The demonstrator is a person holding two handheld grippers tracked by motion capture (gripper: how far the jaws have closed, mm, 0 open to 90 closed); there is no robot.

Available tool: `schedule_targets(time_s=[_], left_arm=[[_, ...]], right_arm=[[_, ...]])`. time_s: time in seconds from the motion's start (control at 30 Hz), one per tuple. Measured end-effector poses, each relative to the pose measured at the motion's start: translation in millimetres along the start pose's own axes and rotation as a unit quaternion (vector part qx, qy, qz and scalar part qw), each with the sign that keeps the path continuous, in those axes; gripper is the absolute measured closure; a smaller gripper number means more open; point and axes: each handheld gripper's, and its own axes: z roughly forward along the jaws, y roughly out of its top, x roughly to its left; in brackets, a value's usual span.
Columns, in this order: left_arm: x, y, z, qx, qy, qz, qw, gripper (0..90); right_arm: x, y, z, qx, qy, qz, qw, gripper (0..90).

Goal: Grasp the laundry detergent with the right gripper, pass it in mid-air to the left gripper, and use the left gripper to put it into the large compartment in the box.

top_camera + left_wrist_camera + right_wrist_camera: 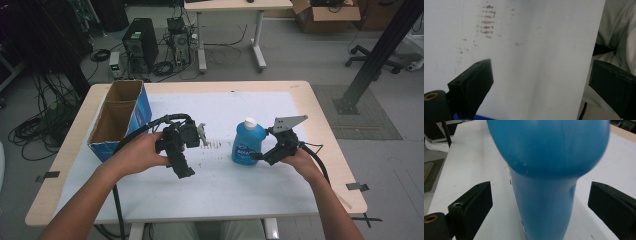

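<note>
Looking along our left gripper [540, 82], we see its two black jaws rising from the bottom corners, spread wide with nothing between them. Beyond and between the jaws lies a white sheet [524, 62] that covers the surface ahead. Far ahead of the near jaw, a patch of short brown smudges [486, 22] marks the sheet in stacked rows, with a few fainter specks nearer the jaw. Past the far jaw the sheet's edge runs straight, and beyond that edge we see pale grey clothing [616, 30].
</note>
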Motion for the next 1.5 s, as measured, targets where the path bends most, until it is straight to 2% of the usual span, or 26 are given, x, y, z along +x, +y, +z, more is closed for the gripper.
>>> schedule_targets(time_s=[0.53,1.37,1.5], left_arm=[[0.5,1.2,1.2,0.000,0.000,0.001,1.0000,5.9],[1.1,-0.4,1.6,-0.002,0.000,-0.003,1.0000,5.9],[1.3,-0.7,1.4,0.000,0.000,-0.003,1.0000,6.0]], right_arm=[[0.2,-0.5,11.9,-0.007,-0.002,-0.001,1.0000,8.1],[-1.3,1.2,12.1,-0.017,0.014,-0.007,0.9997,29.4],[-1.3,1.4,11.9,-0.018,0.014,-0.007,0.9997,29.8]])
